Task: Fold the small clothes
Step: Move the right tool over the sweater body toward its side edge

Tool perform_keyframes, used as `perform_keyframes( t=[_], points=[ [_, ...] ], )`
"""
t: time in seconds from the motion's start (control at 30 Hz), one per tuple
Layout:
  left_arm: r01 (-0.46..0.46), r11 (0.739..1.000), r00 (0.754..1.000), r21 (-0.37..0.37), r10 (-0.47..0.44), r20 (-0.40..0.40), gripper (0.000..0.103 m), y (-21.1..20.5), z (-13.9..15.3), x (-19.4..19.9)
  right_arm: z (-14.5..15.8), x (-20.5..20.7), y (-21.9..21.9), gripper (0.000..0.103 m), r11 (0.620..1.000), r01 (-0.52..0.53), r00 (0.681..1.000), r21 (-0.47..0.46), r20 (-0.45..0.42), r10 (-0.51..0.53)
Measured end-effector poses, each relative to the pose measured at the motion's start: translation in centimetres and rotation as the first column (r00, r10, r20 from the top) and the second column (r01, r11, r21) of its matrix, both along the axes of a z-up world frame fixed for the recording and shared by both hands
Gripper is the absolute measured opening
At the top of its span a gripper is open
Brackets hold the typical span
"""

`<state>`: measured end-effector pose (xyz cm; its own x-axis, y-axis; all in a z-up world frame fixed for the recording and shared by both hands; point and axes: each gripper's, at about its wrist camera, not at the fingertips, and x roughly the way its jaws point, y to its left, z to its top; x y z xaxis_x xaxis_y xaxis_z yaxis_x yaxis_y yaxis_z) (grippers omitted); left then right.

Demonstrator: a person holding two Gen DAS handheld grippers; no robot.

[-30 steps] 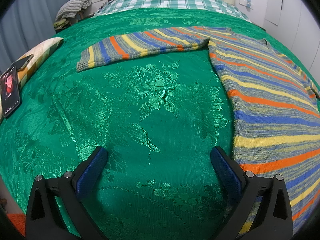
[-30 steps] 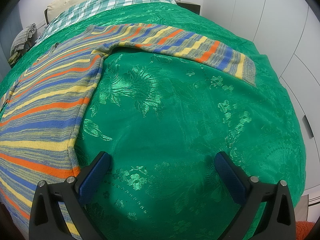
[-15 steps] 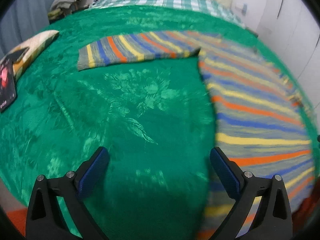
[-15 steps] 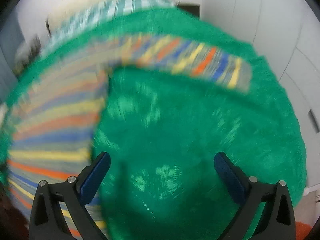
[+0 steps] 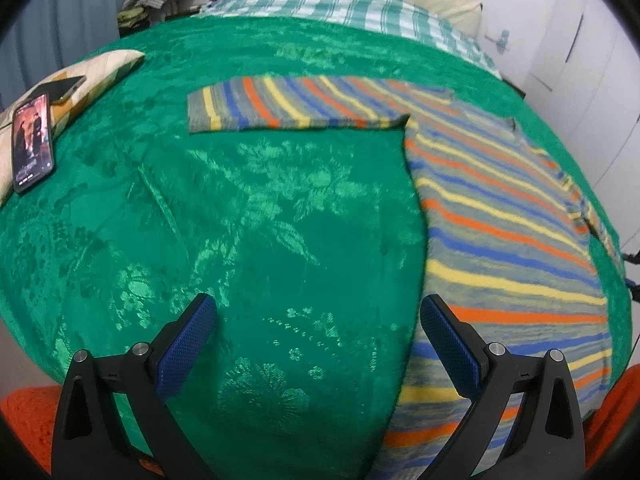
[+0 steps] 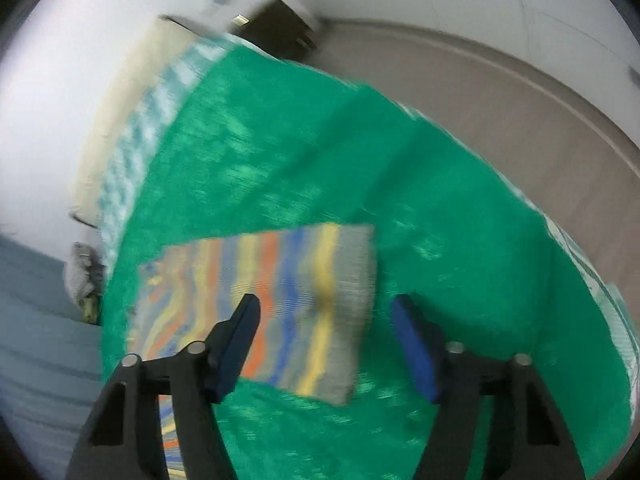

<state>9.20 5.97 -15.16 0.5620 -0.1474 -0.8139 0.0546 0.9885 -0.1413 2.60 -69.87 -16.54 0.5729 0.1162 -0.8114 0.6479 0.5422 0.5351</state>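
Left gripper [image 5: 318, 330] spread wide, empty, above green bedspread [image 5: 248, 208]; right gripper [image 6: 326, 326] gaping over striped sweater's [image 5: 500, 216] sleeve cuff [image 6: 352, 300]; phone [image 5: 33, 142] at left.

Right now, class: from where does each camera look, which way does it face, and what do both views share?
Left wrist: low over the green bedspread, facing the headboard; its open left gripper frames the bottom.
Right wrist: above the sleeve cuff, blurred, tilted down; the open right gripper shows.
Shared: the striped sweater and the bedspread.
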Motion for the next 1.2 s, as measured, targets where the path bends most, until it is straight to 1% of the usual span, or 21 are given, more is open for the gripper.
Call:
perform_keyframes(
  t=[0.03,0.13,0.17,0.2,0.23,0.27,0.3,0.33,0.4,0.47,0.53,0.63,0.7,0.73,0.77,0.83,0.87,0.9,1.0,1.07,1.2],
  points=[
    [0.004,1.0,1.0,0.011,-0.004,-0.005,0.102,-0.2,-0.2,0.0,-0.5,0.2,-0.3,0.054,1.0,0.016,1.0,0.001,-0.026,-0.016],
    [0.013,0.999,1.0,0.032,-0.012,-0.026,0.102,-0.7,-0.9,0.2,-0.9,1.2,-0.6,0.052,1.0,-0.003,1.0,-0.003,-0.023,0.003],
    [0.015,0.999,0.999,0.04,-0.013,-0.039,0.102,-1.0,-1.3,0.4,-1.1,1.9,-0.6,0.044,0.999,-0.029,0.998,-0.023,-0.056,0.028],
    [0.014,0.999,0.999,0.048,-0.012,-0.045,0.102,-1.1,-1.5,0.5,-1.4,2.7,-0.3,0.03,0.998,-0.053,0.994,-0.047,-0.096,0.048],
    [0.014,0.998,0.999,0.061,-0.012,-0.048,0.102,-1.4,-1.8,0.5,-1.6,3.5,-0.2,0.023,0.993,-0.087,0.986,-0.083,-0.148,0.074],
    [0.016,0.997,0.999,0.078,-0.013,-0.048,0.102,-1.6,-1.9,0.7,-1.6,3.8,0.1,0.008,0.988,-0.109,0.981,-0.106,-0.17,0.09],
    [0.019,0.996,0.999,0.084,-0.015,-0.046,0.102,-1.7,-1.9,0.6,-1.2,4.2,0.2,0.002,0.987,-0.119,0.98,-0.112,-0.171,0.098],
    [0.022,0.996,0.999,0.086,-0.019,-0.043,0.102,-1.8,-1.8,0.5,-0.6,4.5,0.3,0.002,0.984,-0.121,0.98,-0.128,-0.173,0.098],
    [0.03,0.996,0.999,0.08,-0.027,-0.037,0.102,-1.8,-1.7,0.3,2.2,5.4,1.0,0.002,0.968,-0.136,0.984,-0.212,-0.143,0.107],
    [0.033,0.997,0.999,0.075,-0.031,-0.035,0.102,-1.8,-1.7,0.1,6.8,6.7,2.7,0.002,0.942,-0.154,0.988,-0.298,-0.071,0.139],
    [0.034,0.997,0.999,0.068,-0.031,-0.037,0.102,-1.7,-1.7,0.2,11.3,8.8,5.1,0.002,0.91,-0.19,0.979,-0.368,0.001,0.205],
    [0.039,0.998,0.999,0.052,-0.037,-0.031,0.102,-1.6,-1.5,0.4,16.9,13.5,10.5,0.002,0.872,-0.287,0.932,-0.396,0.097,0.35],
    [0.039,0.998,0.999,0.05,-0.038,-0.029,0.102,-1.7,-1.5,0.3,19.1,17.2,15.3,0.002,0.841,-0.384,0.872,-0.383,0.149,0.466],
    [0.039,0.998,0.999,0.051,-0.037,-0.031,0.102,-1.8,-1.5,0.3,19.5,19.1,17.7,0.002,0.825,-0.44,0.831,-0.355,0.188,0.524],
    [0.039,0.998,0.999,0.053,-0.037,-0.033,0.102,-1.7,-1.5,0.3,19.5,21.6,20.3,0.005,0.805,-0.515,0.776,-0.293,0.239,0.583],
    [0.039,0.997,0.999,0.063,-0.037,-0.032,0.102,-1.7,-1.5,0.2,18.5,24.3,23.5,0.032,0.773,-0.592,0.73,-0.23,0.252,0.635],
    [0.039,0.997,0.999,0.067,-0.037,-0.031,0.102,-1.7,-1.5,0.2,18.1,25.4,24.6,0.053,0.76,-0.605,0.72,-0.239,0.243,0.65],
    [0.039,0.997,0.999,0.067,-0.037,-0.03,0.102,-1.7,-1.5,0.1,18.0,25.8,25.1,0.056,0.756,-0.6,0.717,-0.261,0.241,0.653],
    [0.038,0.998,0.999,0.055,-0.037,-0.029,0.102,-1.5,-1.5,0.2,17.4,25.6,24.5,0.056,0.764,-0.585,0.719,-0.272,0.262,0.644],
    [0.035,0.998,0.999,0.05,-0.034,-0.028,0.102,-1.5,-1.6,0.4,16.3,23.1,23.6,0.057,0.774,-0.565,0.74,-0.285,0.24,0.629],
    [0.022,0.998,0.999,0.051,-0.02,-0.025,0.102,-1.5,-1.8,0.7,12.9,16.8,21.7,0.065,0.781,-0.511,0.803,-0.359,0.126,0.583]
  ],
)
